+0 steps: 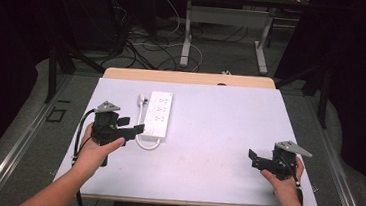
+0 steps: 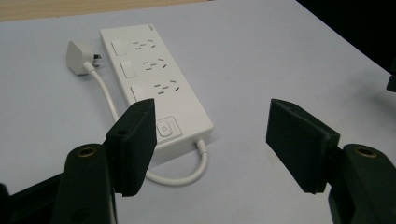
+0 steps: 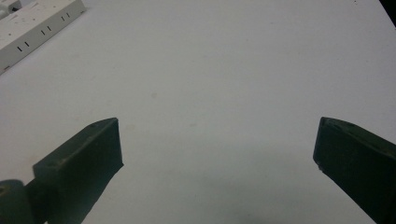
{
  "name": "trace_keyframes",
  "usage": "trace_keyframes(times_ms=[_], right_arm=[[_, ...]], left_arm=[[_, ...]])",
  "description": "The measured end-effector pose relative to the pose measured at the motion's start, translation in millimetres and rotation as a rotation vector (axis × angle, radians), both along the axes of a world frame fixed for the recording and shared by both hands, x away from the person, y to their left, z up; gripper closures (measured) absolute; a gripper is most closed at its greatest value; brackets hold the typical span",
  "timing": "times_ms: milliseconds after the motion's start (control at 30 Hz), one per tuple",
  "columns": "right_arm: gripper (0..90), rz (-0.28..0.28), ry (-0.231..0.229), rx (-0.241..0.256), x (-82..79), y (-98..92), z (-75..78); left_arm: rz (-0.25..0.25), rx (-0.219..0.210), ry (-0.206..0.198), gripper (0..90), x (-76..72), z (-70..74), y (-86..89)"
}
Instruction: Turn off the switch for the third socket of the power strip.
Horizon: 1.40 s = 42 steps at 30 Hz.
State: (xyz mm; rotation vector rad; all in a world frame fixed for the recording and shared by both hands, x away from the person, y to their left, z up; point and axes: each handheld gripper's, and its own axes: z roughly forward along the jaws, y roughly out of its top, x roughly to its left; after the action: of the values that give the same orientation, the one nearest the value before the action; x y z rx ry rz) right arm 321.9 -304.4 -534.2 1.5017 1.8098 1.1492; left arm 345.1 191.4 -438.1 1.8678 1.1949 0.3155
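Left gripper view – white plug [image 2: 78,57] beside power strip [image 2: 156,88], beyond gaping left tool [image 2: 212,144]

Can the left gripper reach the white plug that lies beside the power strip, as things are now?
Probably yes. The left gripper is open and empty, close to the power strip. The plug lies free on the table with nothing on top; only its own cord curves nearby.

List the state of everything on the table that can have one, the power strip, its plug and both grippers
power strip: flat on the table, sockets up, nothing plugged in.
plug: unplugged, lying beside the strip.
cord: looped at the strip's near end.
left gripper: open, holding nothing, near the strip.
right gripper: open, holding nothing, over bare table.
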Motion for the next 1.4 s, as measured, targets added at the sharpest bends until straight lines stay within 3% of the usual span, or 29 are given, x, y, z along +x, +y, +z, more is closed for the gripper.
trace_keyframes(times_ms=[200, 533, 967, 1200, 1300, 1400], right_arm=[[0.6, -0.003, 0.004, -0.001, 0.4, -0.5, -0.8], [0.6, -0.005, 0.002, -0.005, 1.0, -1.2, -1.5], [0.8, -0.012, 0.005, 0.003, 1.0, -1.0, -1.8], [1.1, -0.018, -0.013, 0.004, 2.3, -0.9, -3.3], [1.3, -0.008, 0.016, 0.000, 1.0, -2.0, -1.6], [1.5, -0.006, 0.011, 0.003, 1.3, -2.3, -2.2]], left_arm=[[-0.008, 0.032, 0.016, 31.7, 8.5, 6.0, 1.1], [0.035, 0.047, 0.037, 31.5, 21.2, 11.9, 2.7], [0.061, 0.101, 0.034, 32.4, 43.0, 25.6, -5.0], [0.066, 0.126, 0.057, 33.1, 55.8, 28.9, -8.7], [0.069, 0.128, 0.078, 34.4, 64.3, 29.7, -9.6], [0.064, 0.135, 0.100, 37.4, 69.2, 30.8, -10.5]])
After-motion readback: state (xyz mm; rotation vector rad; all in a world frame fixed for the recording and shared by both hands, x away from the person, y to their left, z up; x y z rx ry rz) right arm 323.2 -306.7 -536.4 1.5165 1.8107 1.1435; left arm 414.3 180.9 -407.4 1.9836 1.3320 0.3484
